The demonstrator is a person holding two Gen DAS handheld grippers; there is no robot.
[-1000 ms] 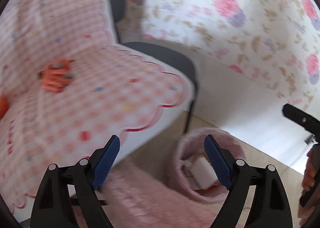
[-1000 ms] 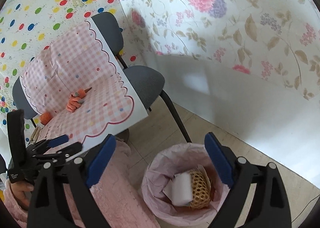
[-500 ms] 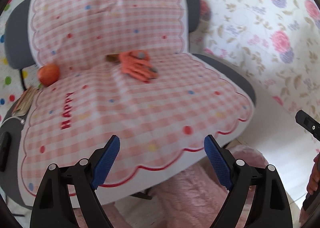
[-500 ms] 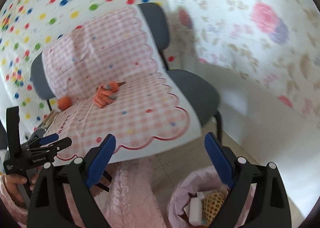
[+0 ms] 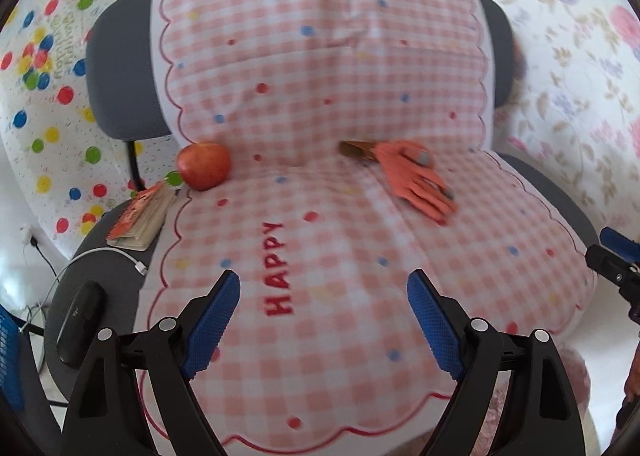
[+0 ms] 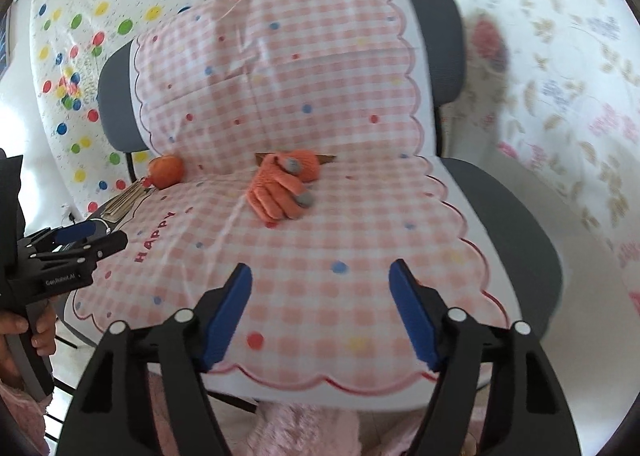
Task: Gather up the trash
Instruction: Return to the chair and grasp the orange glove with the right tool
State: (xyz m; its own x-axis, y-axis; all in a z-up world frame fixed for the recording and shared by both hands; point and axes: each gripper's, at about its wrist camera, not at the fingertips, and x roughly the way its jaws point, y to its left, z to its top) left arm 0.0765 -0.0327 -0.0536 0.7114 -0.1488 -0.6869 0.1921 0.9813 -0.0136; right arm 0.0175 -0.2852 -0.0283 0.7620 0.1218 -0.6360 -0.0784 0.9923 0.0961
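Observation:
An orange knitted glove [image 5: 416, 179] [image 6: 282, 185] lies on the pink checked cloth [image 5: 320, 240] [image 6: 320, 256] covering the chair seats. A brown flat piece [image 5: 356, 149] [image 6: 326, 158] sticks out from under the glove at the seat back. A red apple [image 5: 204, 165] [image 6: 166, 171] sits at the left edge of the cloth. My left gripper [image 5: 323, 324] is open and empty above the cloth's front. My right gripper [image 6: 320, 314] is open and empty, in front of the glove. The left gripper also shows at the left of the right wrist view [image 6: 72, 242].
A small book [image 5: 140, 217] [image 6: 122, 201], a white cable [image 5: 120, 256] and a black device [image 5: 78, 324] lie on the grey seat left of the cloth. Pink fluffy fabric [image 6: 304, 428] lies below the seat's front edge. Papered walls stand behind.
Both grippers swung left and up from the pink-lined bin on the floor to the covered chairs. The bin has left both views; the glove and apple now sit ahead.

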